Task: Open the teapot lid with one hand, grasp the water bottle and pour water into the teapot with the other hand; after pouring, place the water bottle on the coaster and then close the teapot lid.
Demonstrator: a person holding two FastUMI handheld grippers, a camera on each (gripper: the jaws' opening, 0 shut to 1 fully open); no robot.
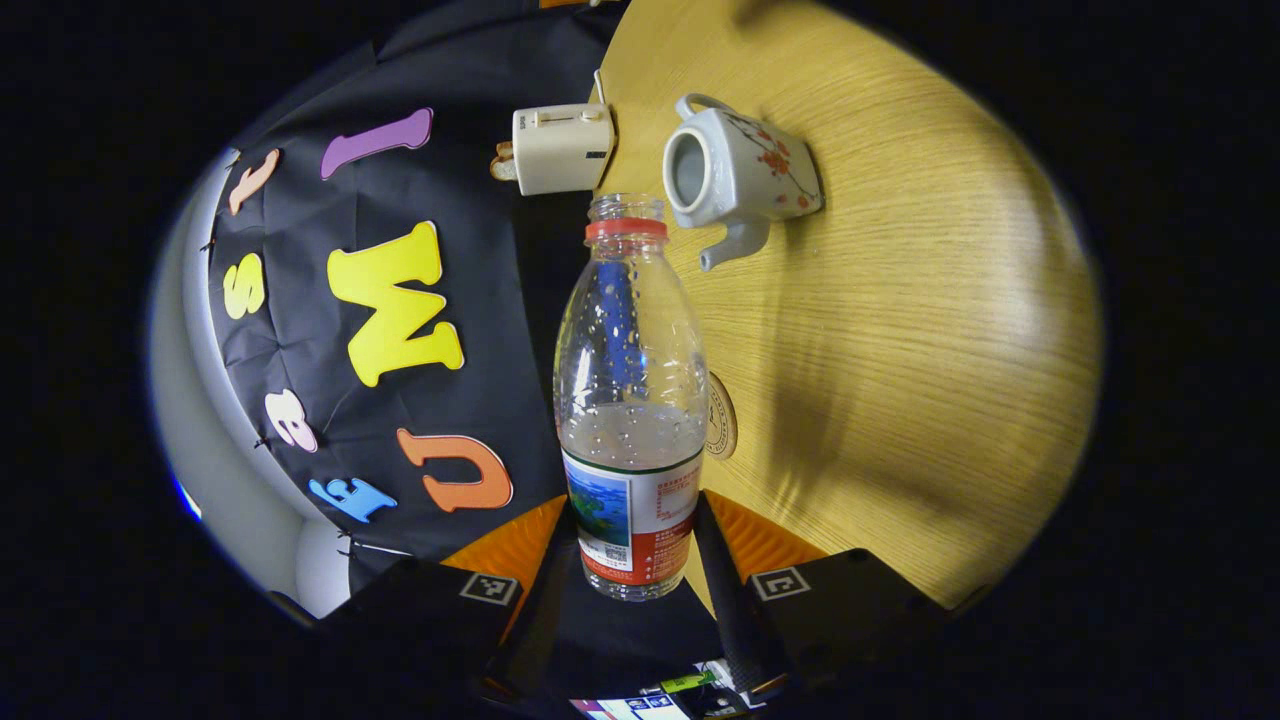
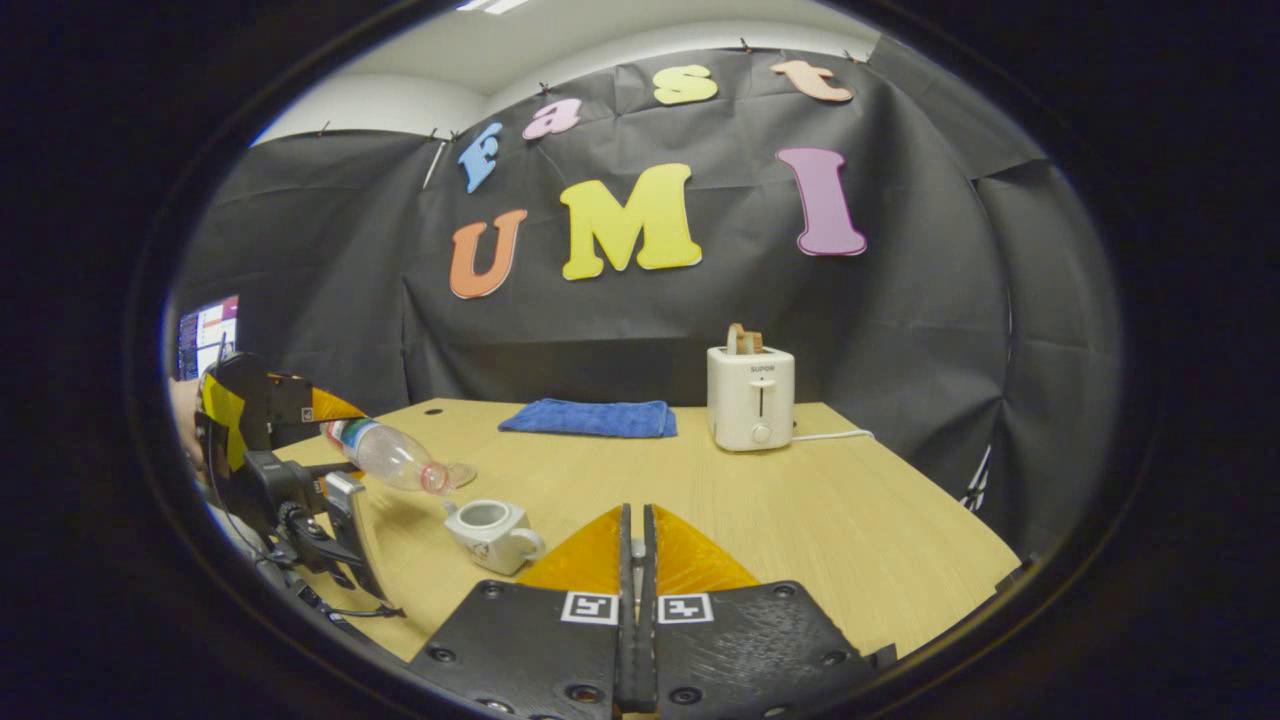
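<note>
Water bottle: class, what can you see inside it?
The water bottle, capless and tilted, holds clear water pooled near its label, droplets clinging above. The label hides the contents behind it.

The toaster point(image 2: 750, 398), standing on the worktop point(image 2: 850, 520) well ahead of the right tool point(image 2: 636, 545) and slightly to its right, carries the brand word "SUPOR" in small dark letters on its front face, just above the lever slot. Square black-and-white coded markers sit on the bodies of both tools, one behind each finger; they hold patterns, not words. The water bottle point(image 1: 630, 400) held between the left tool's point(image 1: 635, 555) fingers wears a printed label with a code square, but its small print is too fine to make out. The coaster point(image 1: 722, 415) just behind the bottle bears a round emblem, illegible.
</note>
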